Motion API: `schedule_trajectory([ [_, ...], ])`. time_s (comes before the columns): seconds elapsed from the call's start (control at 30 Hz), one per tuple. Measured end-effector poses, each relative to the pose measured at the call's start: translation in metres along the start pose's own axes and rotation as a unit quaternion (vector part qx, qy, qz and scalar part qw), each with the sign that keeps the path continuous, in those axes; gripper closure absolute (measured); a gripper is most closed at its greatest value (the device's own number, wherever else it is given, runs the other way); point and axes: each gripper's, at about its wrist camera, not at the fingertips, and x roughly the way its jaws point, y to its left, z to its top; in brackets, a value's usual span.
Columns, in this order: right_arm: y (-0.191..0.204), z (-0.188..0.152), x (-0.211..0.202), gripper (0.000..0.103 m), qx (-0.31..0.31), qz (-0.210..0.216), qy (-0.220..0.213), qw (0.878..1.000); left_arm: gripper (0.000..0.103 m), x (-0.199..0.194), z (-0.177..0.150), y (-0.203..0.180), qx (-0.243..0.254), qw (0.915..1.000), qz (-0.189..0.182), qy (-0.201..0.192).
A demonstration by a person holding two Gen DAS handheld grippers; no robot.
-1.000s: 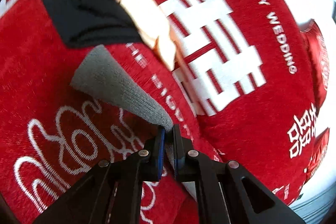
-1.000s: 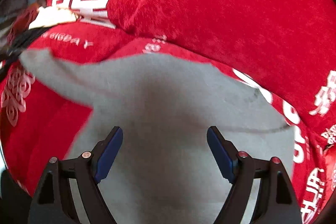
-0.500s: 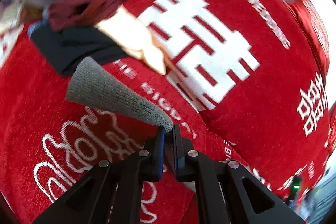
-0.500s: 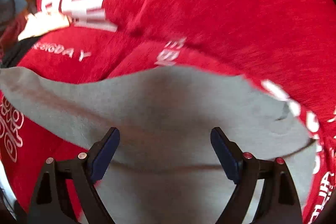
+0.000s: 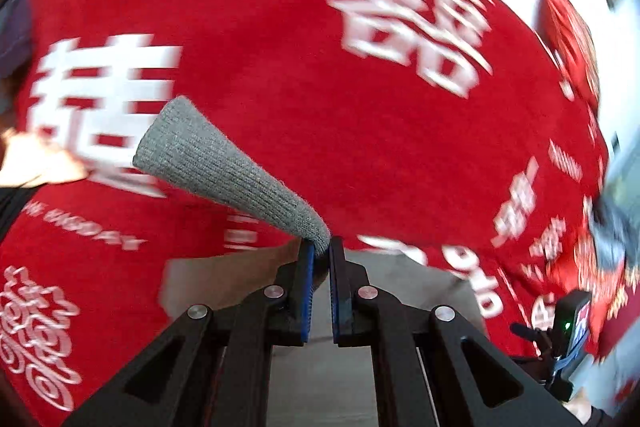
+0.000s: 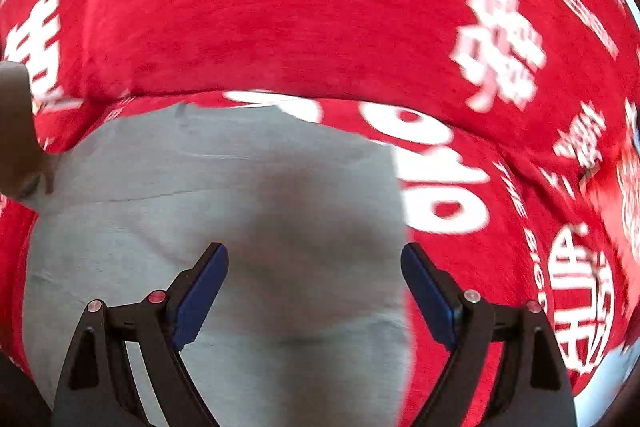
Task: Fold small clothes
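Over plush red bedding (image 5: 320, 107), left gripper (image 5: 319, 259) pinches ribbed grey knit sleeve (image 5: 224, 167); right gripper (image 6: 316, 267) gapes wide, empty

Both wrist views close, blurred; probably share grey garment (image 6: 248, 211).

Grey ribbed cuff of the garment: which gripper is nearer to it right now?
Left. The left gripper is clamped on the ribbed cuff; the right gripper hangs open above the grey garment's body, holding nothing.

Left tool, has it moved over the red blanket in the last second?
Yes. The left tool, shut on the gray sleeve cuff, swung rightward: the blanket's big white character slid from centre to left.
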Motion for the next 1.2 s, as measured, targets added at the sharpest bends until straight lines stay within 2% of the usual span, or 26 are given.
schedule_trajectory([
  [0.13, -0.039, -0.011, 0.008, 0.013, 0.045, 0.017, 0.001, 0.999, 0.096, 0.065, -0.034, -0.091, 0.042, 0.9973, -0.003, 0.06],
  [0.23, -0.055, -0.023, 0.019, 0.013, 0.067, 0.032, 0.007, 0.997, 0.096, 0.111, -0.071, -0.131, 0.05, 0.9919, -0.011, 0.116],
  [0.33, -0.066, -0.034, 0.025, 0.013, 0.079, 0.042, 0.011, 0.996, 0.096, 0.148, -0.107, -0.151, 0.061, 0.985, -0.004, 0.162],
  [0.47, -0.075, -0.044, 0.029, 0.013, 0.09, 0.057, 0.012, 0.994, 0.095, 0.162, -0.13, -0.155, 0.068, 0.9779, -0.007, 0.198],
  [0.53, -0.077, -0.046, 0.029, 0.013, 0.091, 0.067, 0.007, 0.994, 0.08, 0.157, -0.13, -0.154, 0.077, 0.9762, -0.015, 0.202],
  [0.6, -0.077, -0.047, 0.029, 0.013, 0.093, 0.078, 0.003, 0.993, 0.031, 0.146, -0.126, -0.15, 0.084, 0.9764, -0.004, 0.199],
  [0.63, -0.077, -0.047, 0.03, 0.013, 0.094, 0.08, 0.002, 0.992, 0.025, 0.138, -0.122, -0.147, 0.082, 0.9782, 0.0, 0.191],
  [0.67, -0.076, -0.046, 0.029, 0.013, 0.096, 0.084, -0.001, 0.992, 0.024, 0.123, -0.118, -0.14, 0.075, 0.9817, -0.015, 0.175],
  [0.73, -0.076, -0.045, 0.028, 0.013, 0.1, 0.092, -0.006, 0.991, 0.024, 0.107, -0.11, -0.125, 0.065, 0.9814, -0.049, 0.174],
  [0.8, -0.076, -0.042, 0.026, 0.013, 0.108, 0.106, -0.012, 0.988, 0.024, 0.09, -0.104, -0.107, 0.059, 0.9822, -0.059, 0.168],
  [0.9, -0.075, -0.032, 0.029, 0.013, 0.117, 0.123, -0.014, 0.985, 0.024, 0.081, -0.097, -0.07, 0.042, 0.9875, -0.022, 0.15],
  [1.0, -0.065, -0.017, 0.038, 0.013, 0.121, 0.143, -0.008, 0.982, 0.024, 0.088, -0.086, -0.021, -0.018, 0.9892, 0.022, 0.144],
  [1.07, -0.06, -0.007, 0.041, 0.025, 0.133, 0.153, -0.009, 0.979, 0.024, 0.092, -0.081, 0.006, -0.059, 0.9876, 0.035, 0.141],
  [1.13, -0.055, 0.006, 0.03, 0.027, 0.14, 0.164, -0.038, 0.976, 0.024, 0.096, -0.08, 0.016, -0.077, 0.987, 0.038, 0.136],
  [1.2, -0.048, 0.019, 0.024, 0.027, 0.138, 0.161, -0.055, 0.976, 0.024, 0.109, -0.081, 0.02, -0.069, 0.9852, 0.041, 0.151],
])
